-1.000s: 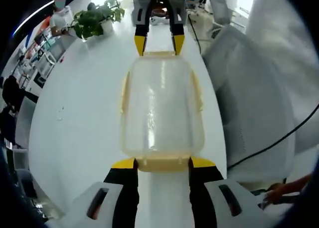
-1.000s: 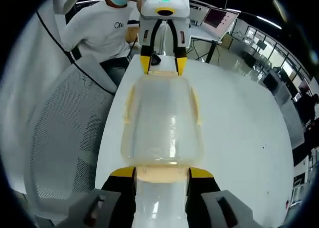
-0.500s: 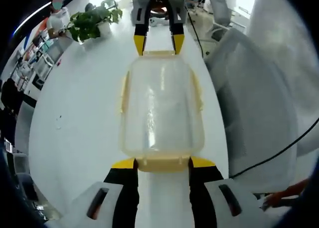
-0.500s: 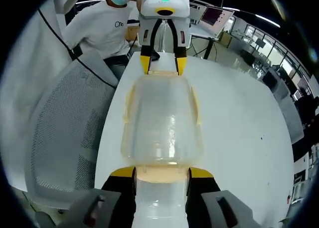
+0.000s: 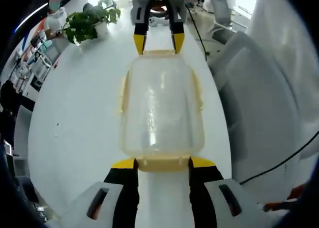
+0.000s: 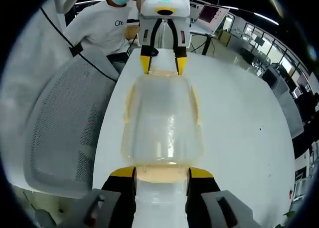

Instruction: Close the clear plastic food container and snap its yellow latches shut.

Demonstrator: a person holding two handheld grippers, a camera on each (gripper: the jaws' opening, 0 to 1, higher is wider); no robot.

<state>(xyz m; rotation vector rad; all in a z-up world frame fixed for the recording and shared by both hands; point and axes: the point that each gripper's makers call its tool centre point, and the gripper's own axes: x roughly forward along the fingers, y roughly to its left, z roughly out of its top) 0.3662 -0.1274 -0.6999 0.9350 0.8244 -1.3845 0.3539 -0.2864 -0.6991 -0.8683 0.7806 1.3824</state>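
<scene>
The clear plastic food container [image 5: 162, 103] hangs lid-on between my two grippers, above the white table [image 5: 75, 138]. My left gripper [image 5: 162, 163] is shut on the yellow latch at the container's near end. At the far end, my right gripper [image 5: 159, 43] clamps the opposite yellow latch [image 5: 159, 52]. The right gripper view mirrors this: my right gripper [image 6: 162, 172] grips the near end of the container [image 6: 162, 120], and the left gripper [image 6: 162, 63] holds the far end. Yellow side latches [image 5: 123, 93] [image 6: 196, 108] lie along the long sides; whether they are snapped I cannot tell.
A grey mesh chair [image 6: 60, 133] stands beside the table's edge, also visible as the chair [image 5: 259, 118]. A potted plant [image 5: 89, 21] sits at the table's far end. A person in a white shirt [image 6: 104, 26] stands behind the left gripper. A black cable [image 5: 279, 160] hangs over the chair.
The container stays fixed between both grippers while the table, chair and plant slide slightly in both views: the hands have carried it together a little way.
</scene>
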